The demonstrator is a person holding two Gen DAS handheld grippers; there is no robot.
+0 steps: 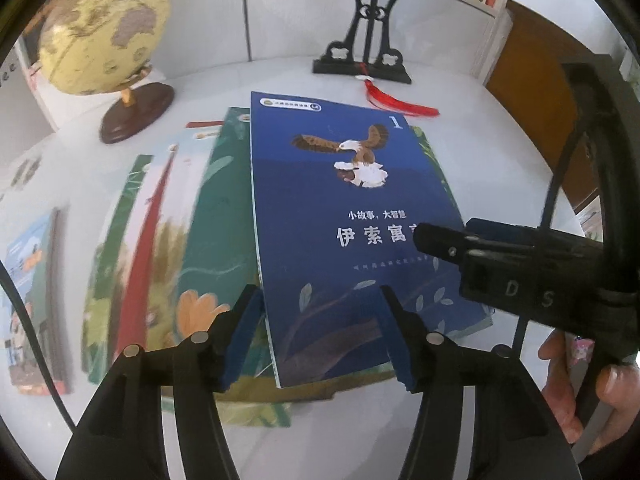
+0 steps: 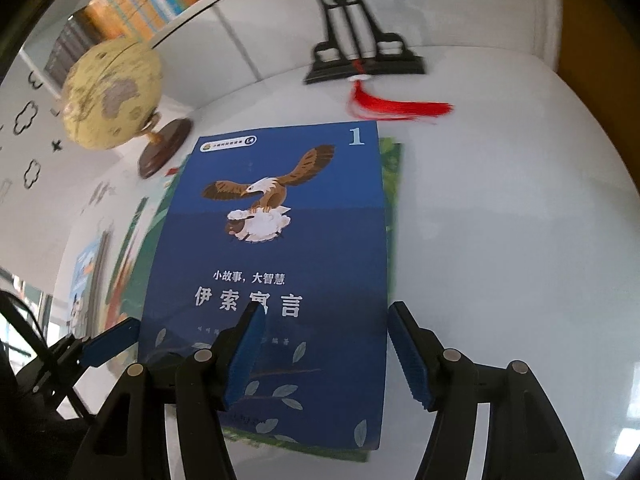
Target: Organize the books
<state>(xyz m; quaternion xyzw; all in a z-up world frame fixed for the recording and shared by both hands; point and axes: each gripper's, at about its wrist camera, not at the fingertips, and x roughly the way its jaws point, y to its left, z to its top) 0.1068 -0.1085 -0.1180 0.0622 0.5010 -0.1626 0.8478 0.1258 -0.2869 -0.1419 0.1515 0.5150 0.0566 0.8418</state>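
Two grippers, left [image 1: 318, 330] and right [image 2: 326, 354], hover with jaws apart, grasping nothing, above the blue eagle book [image 1: 344, 216] lying atop fanned picture books [image 1: 160, 248] on the white table [image 2: 500, 240]. I judge squaring the stack works best by nudging edges gently inward from both sides.

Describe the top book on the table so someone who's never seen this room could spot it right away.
On the white table, in front of the yellow globe and the black stand with its red tassel, lies a fanned pile of picture books. The blue book lies on top. Unlike the green ones beneath, it shows an eagle seizing a sheep and a numeral 1.
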